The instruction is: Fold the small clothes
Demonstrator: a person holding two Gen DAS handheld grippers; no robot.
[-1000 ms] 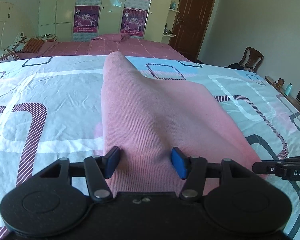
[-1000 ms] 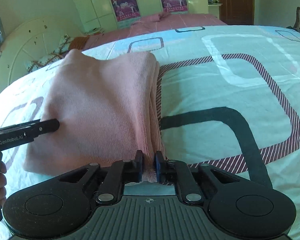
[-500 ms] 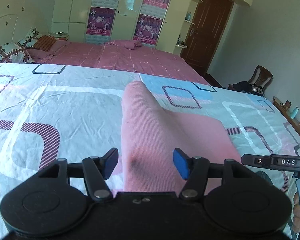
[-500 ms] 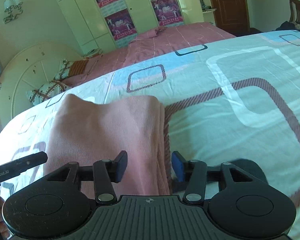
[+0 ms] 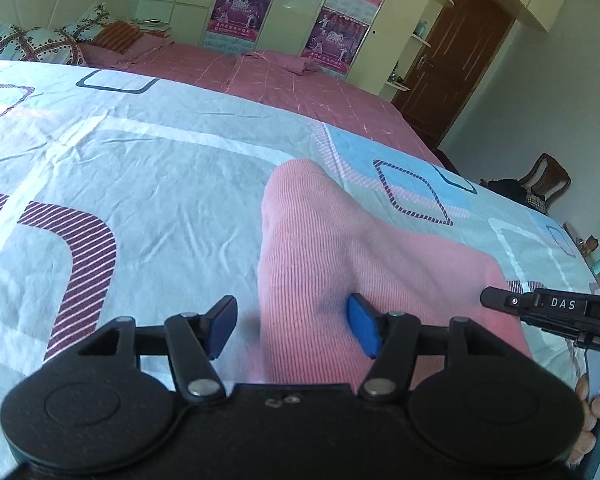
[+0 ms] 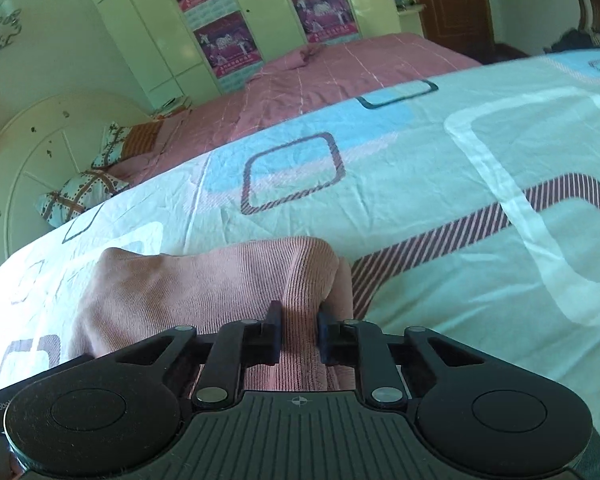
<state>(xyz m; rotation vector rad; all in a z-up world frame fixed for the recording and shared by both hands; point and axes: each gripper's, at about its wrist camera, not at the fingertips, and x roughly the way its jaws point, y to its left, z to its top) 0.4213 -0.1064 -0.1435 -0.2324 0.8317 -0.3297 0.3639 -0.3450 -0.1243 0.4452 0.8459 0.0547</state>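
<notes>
— Grippers first: what differs from a second back?
— Right gripper [image 6: 298,334] let go, spread, and its jaws have just been closing; now they pinch a ridge of the pink knit garment [image 6: 204,292] again. Left gripper [image 5: 290,326] stays parted, the cloth's left edge between its blue pads [image 5: 362,330] but unpressed.
— And the garment?
— Folded on the patterned bedsheet [image 5: 140,184], farther from both cameras' view tops than before.
— Anything hidden?
— Its near edge, behind both gripper bodies.
</notes>
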